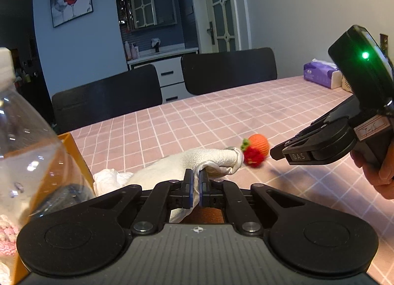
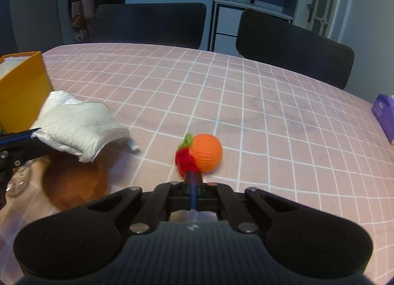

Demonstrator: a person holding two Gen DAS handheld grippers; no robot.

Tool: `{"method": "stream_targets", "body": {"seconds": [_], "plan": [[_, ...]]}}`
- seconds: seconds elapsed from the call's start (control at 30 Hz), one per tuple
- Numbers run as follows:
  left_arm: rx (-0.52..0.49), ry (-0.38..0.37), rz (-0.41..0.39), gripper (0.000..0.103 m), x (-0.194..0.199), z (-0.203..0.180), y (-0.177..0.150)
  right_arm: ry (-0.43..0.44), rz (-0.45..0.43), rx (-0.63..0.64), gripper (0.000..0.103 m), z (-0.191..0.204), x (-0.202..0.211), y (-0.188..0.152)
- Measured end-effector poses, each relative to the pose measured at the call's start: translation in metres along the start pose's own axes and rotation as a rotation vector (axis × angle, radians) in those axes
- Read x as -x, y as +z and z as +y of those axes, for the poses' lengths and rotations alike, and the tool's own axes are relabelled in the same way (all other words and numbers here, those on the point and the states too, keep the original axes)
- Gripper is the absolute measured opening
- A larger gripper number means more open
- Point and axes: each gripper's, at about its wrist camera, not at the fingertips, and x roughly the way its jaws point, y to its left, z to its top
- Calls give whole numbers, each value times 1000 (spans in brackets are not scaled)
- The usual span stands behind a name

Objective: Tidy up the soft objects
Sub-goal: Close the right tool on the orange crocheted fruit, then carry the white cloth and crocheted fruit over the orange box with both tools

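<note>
My left gripper (image 1: pixel 196 181) is shut on a white cloth (image 1: pixel 197 161) and holds it above the pink checked table; the cloth also shows in the right wrist view (image 2: pixel 78 127), next to the yellow box (image 2: pixel 22 87). An orange knitted ball (image 2: pixel 206 151) and a red knitted strawberry (image 2: pixel 184 159) lie together on the table, also seen in the left wrist view as the ball (image 1: pixel 258 143) and the strawberry (image 1: pixel 253 156). My right gripper (image 2: pixel 194 179) is shut and empty, its tips just short of the strawberry.
A clear plastic bottle (image 1: pixel 27 151) stands close at the left by the yellow box (image 1: pixel 71 151). A purple tissue pack (image 1: pixel 320 75) sits at the far right of the table (image 2: pixel 270 112). Two black chairs (image 2: pixel 295 48) stand behind it. Something brown (image 2: pixel 76 184) lies under the cloth.
</note>
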Motion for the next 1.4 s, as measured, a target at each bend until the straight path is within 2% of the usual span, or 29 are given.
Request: {"method": "stream_targets", "body": {"seconds": [0.2,0.27,0.33,0.37,0.4,0.43,0.6,0.77,0.83,0.9,1.07,1.2,1.4], "plan": [[8,-3,-31,4,21,2,0,17,-3,30,0,6,32,-6],[-3,8,-36,4,21,1,1,-2,-22,58,0,10,37,-9],[-6,17,-32,4,14,0,4,-13,-35,59,5,11,35,-10],[-8,17,-31,4,10,-1,4,-8,-39,47,22,9,31,-9],[-11,20,-26,4,6,-2,4,-4,-50,41,43,7,27,-8],[-8,21,-20,4,2,-1,5,-9,-66,44,48,6,22,-8],[6,16,-2,4,-11,-1,8,-7,-70,21,58,-5,-15,2],[-1,12,13,4,-20,-2,10,-10,-42,-8,58,-9,-40,6],[1,9,19,4,-22,-3,9,-10,-33,-9,57,-11,-46,7],[0,7,23,4,-23,-4,8,7,-26,-32,51,-15,-50,9],[8,6,25,4,-21,-4,7,20,-26,-49,47,-16,-49,9],[7,6,13,4,-12,-3,8,19,-30,-22,47,-10,-31,11],[11,-30,-38,4,24,-1,11,-3,-32,64,47,5,21,13]]}}
